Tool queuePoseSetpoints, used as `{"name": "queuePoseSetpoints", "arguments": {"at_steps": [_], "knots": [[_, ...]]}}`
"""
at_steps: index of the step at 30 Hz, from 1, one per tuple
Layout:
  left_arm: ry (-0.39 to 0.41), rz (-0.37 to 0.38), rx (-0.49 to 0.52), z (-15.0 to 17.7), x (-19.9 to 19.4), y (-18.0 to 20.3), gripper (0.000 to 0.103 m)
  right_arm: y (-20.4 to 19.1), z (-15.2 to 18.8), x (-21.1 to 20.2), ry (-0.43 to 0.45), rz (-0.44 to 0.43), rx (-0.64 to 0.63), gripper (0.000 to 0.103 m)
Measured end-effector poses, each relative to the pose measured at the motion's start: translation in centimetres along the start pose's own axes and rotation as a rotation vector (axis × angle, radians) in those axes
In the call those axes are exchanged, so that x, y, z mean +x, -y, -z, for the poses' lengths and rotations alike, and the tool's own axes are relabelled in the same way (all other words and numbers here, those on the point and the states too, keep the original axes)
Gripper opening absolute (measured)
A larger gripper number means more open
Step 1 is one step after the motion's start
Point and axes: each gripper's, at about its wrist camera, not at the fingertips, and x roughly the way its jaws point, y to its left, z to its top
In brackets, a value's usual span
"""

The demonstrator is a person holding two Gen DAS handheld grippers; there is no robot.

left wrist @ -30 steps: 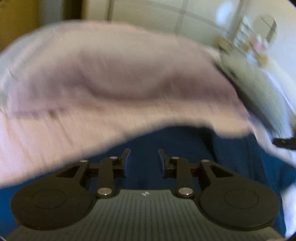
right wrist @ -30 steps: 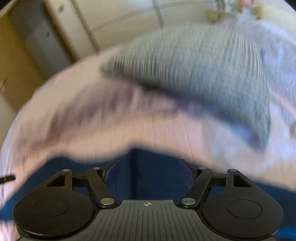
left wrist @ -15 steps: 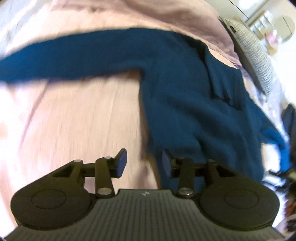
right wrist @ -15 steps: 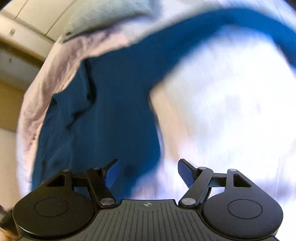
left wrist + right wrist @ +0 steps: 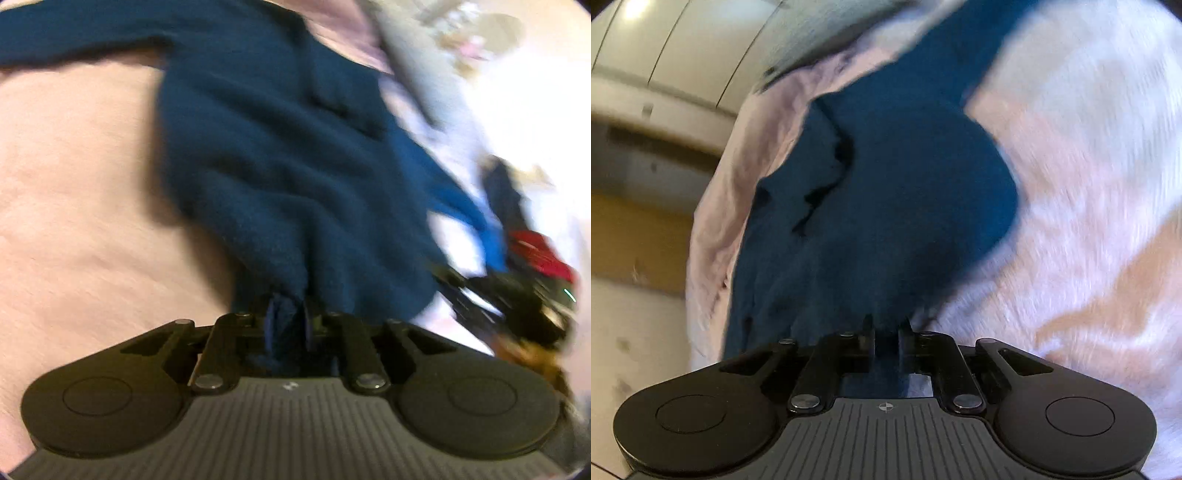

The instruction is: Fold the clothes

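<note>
A dark blue fleece garment (image 5: 288, 166) lies spread on a pale pink bed cover (image 5: 74, 192). My left gripper (image 5: 288, 317) is shut on its near hem, with blue cloth bunched between the fingers. In the right wrist view the same blue garment (image 5: 879, 206) stretches away from me over the pink cover (image 5: 1089, 221), one sleeve running to the upper right. My right gripper (image 5: 886, 332) is shut on the hem at the other corner. In the left wrist view the right gripper's body (image 5: 524, 291) shows blurred at the right edge.
A grey pillow (image 5: 406, 62) lies beyond the garment at the head of the bed; it also shows in the right wrist view (image 5: 820, 33). A white wall and wooden furniture (image 5: 635, 236) stand to the left of the bed.
Both grippers were open above the garment's hem half a second ago. Both have now dropped onto the hem and closed on the blue cloth.
</note>
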Motion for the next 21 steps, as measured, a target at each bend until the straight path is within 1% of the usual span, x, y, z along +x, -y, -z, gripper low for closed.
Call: {"name": "queuePoseSetpoints", "arguments": {"at_steps": [1,2,3,4,5,6,7,8,9,10,11,12,13,14,15,18,21], "knots": [[-0.033,0.066,0.022,0.6,-0.8,1.0,0.008,-0.9,-0.6,-0.8,0.007,0.016,-0.022,0.008],[-0.066,0.134,0.046,1.3,-1.6,2.1,0.008,-2.1,-1.5,-2.2,0.010,0.045,-0.045,0.008],[-0.081,0.213,0.083,1.9,-2.9,3.0,0.008,-3.3,-2.6,-3.5,0.019,0.076,-0.071,0.008],[-0.071,0.268,0.122,2.5,-4.4,3.8,0.009,-4.7,-3.6,-4.9,0.046,0.111,-0.111,0.008],[-0.050,0.269,0.151,3.1,-6.0,4.3,0.010,-6.2,-4.4,-6.6,0.092,0.149,-0.171,0.008],[-0.043,0.233,0.155,3.4,-6.9,4.2,0.011,-7.5,-5.0,-8.0,0.129,0.184,-0.228,0.008],[-0.046,0.173,0.138,3.5,-7.3,3.6,0.011,-8.4,-5.2,-8.5,0.143,0.216,-0.272,0.010],[-0.045,0.098,0.097,3.7,-7.2,2.4,0.011,-8.9,-5.4,-8.7,0.139,0.237,-0.303,0.030],[-0.043,0.021,0.052,3.8,-7.2,1.1,0.011,-8.7,-5.1,-8.8,0.116,0.242,-0.322,0.047],[-0.043,-0.053,-0.012,3.9,-6.9,-0.4,0.011,-8.0,-4.2,-9.1,0.095,0.263,-0.325,0.080],[-0.041,-0.083,-0.068,4.0,-6.6,-1.6,0.012,-6.9,-3.2,-9.2,0.087,0.321,-0.302,0.083],[-0.039,-0.106,-0.122,4.1,-6.4,-2.8,0.016,-5.7,-2.3,-9.1,0.083,0.394,-0.263,0.083],[-0.030,-0.117,-0.163,4.4,-6.2,-3.6,0.025,-4.2,-1.5,-9.0,0.065,0.450,-0.225,0.083],[-0.021,-0.114,-0.186,4.8,-5.9,-4.1,0.032,-2.5,-0.8,-8.9,0.040,0.480,-0.188,0.083],[-0.014,-0.108,-0.207,5.3,-5.6,-4.6,0.034,-0.8,0.0,-8.9,0.021,0.491,-0.147,0.083],[-0.052,-0.106,-0.227,6.7,-3.5,-4.7,0.039,4.1,1.8,-9.7,-0.003,0.411,0.000,0.083],[-0.066,-0.087,-0.262,7.7,-1.2,-4.2,0.042,6.8,2.4,-10.1,0.006,0.381,0.093,0.083]]}}
